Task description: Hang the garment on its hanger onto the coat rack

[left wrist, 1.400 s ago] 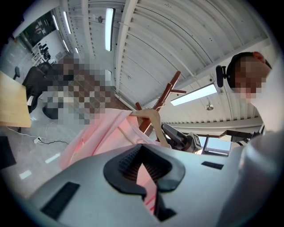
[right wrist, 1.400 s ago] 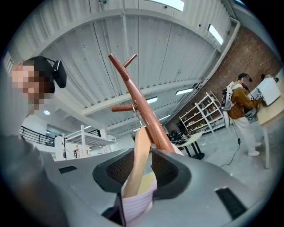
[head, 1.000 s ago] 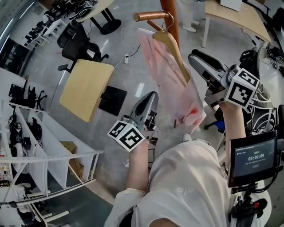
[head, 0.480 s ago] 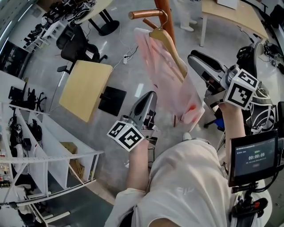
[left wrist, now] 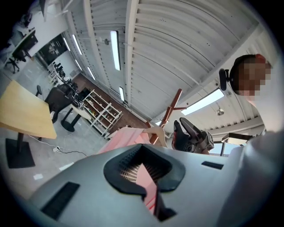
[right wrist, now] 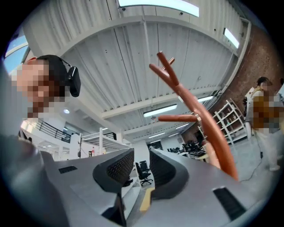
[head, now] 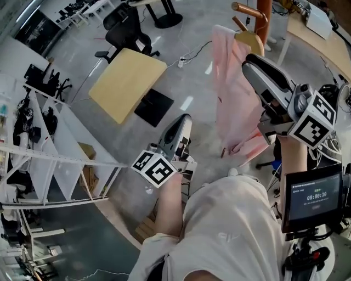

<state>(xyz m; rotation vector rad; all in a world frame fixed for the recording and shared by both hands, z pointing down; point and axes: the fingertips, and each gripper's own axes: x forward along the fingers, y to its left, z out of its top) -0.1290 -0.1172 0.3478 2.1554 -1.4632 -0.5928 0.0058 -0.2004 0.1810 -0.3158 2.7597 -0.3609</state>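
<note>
A pale pink garment (head: 233, 104) hangs on a wooden hanger (head: 249, 39), whose hook sits over a peg of the copper-brown coat rack (head: 262, 8) at the top right of the head view. My right gripper (head: 251, 61) is just right of the hanger's shoulder, clear of it, its jaws a little apart with nothing between them. In the right gripper view the rack's pole (right wrist: 199, 115) rises past those jaws. My left gripper (head: 185, 119) is lower and to the left, shut and empty. In the left gripper view the garment (left wrist: 128, 137) and the rack (left wrist: 171, 111) are beyond the jaws.
A yellow table (head: 129, 82) and a black office chair (head: 126, 33) stand on the grey floor to the left. White shelving (head: 60, 175) fills the near left. A timer screen (head: 313, 196) sits at my right. A person (right wrist: 266, 115) stands far right.
The head view has swung, so rack and garment now sit further right and higher. The garment hangs straighter from the peg. My left gripper has barely moved.
</note>
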